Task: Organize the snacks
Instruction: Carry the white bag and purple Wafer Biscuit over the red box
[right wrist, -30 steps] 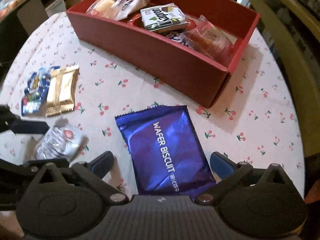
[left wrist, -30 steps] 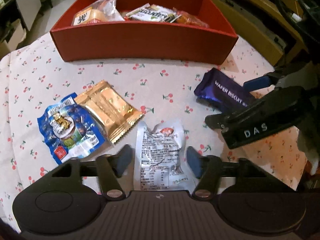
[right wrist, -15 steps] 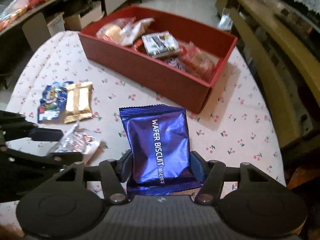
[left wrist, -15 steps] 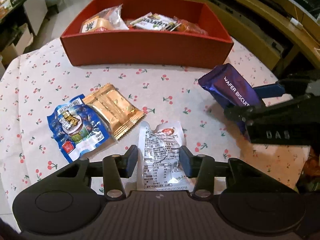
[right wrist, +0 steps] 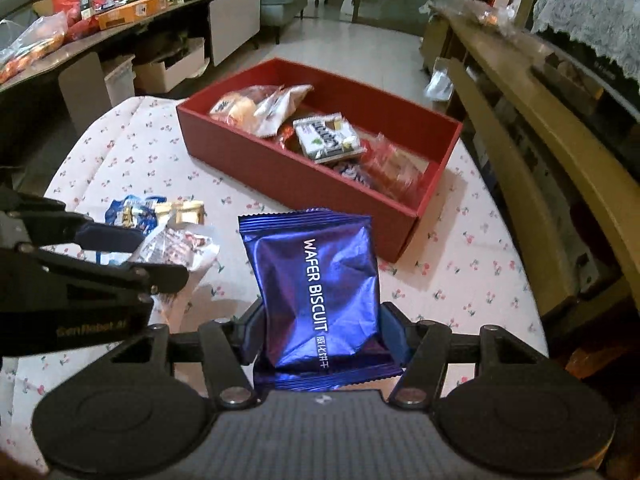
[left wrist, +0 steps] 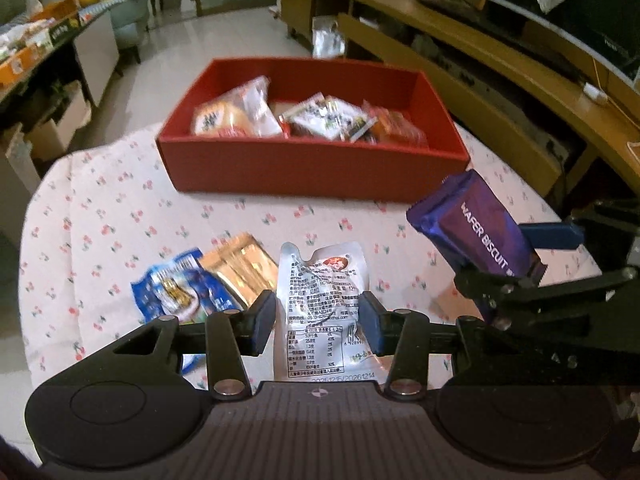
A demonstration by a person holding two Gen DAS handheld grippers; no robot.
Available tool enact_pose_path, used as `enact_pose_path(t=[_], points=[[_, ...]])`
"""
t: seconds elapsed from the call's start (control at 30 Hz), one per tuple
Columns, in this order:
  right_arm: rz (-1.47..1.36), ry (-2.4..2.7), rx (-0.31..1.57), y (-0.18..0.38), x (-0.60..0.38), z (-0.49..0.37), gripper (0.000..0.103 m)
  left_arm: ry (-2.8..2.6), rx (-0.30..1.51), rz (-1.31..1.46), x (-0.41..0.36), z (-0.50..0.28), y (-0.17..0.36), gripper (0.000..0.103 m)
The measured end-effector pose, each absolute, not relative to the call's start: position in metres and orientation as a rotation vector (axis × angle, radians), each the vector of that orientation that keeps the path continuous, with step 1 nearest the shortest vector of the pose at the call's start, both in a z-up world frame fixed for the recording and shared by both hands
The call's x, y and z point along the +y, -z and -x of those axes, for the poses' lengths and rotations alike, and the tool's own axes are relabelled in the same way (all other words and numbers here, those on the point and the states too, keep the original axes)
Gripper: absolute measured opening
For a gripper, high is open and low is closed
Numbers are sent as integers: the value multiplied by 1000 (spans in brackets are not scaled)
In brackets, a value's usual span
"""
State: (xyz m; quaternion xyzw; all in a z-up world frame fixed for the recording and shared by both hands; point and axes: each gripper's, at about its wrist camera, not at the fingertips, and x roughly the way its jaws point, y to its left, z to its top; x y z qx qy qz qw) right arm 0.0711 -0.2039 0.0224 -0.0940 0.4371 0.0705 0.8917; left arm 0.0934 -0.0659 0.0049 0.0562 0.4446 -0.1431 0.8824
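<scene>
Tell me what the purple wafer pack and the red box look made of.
Wafer biscuit pack: glossy metallic film, probably foil-lined plastic; it creases sharply and glints. Red box: matte, stiff flat walls with crisp edges, likely cardboard.

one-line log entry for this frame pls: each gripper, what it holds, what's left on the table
left gripper: shut on silver pouch | right gripper: shut on wafer biscuit pack, lifted | table: blue packet, gold packet | red box: part-filled

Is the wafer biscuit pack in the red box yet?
Not yet: the wafer biscuit pack is clamped in the right tongs, short of the red box.
</scene>
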Motion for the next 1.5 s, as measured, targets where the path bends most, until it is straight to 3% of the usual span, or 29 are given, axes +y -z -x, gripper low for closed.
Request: enact_pose_path(t=[1.5], points=[[177, -87, 750, -59, -197, -86, 75, 223, 724, -132, -71, -108, -48, 52]])
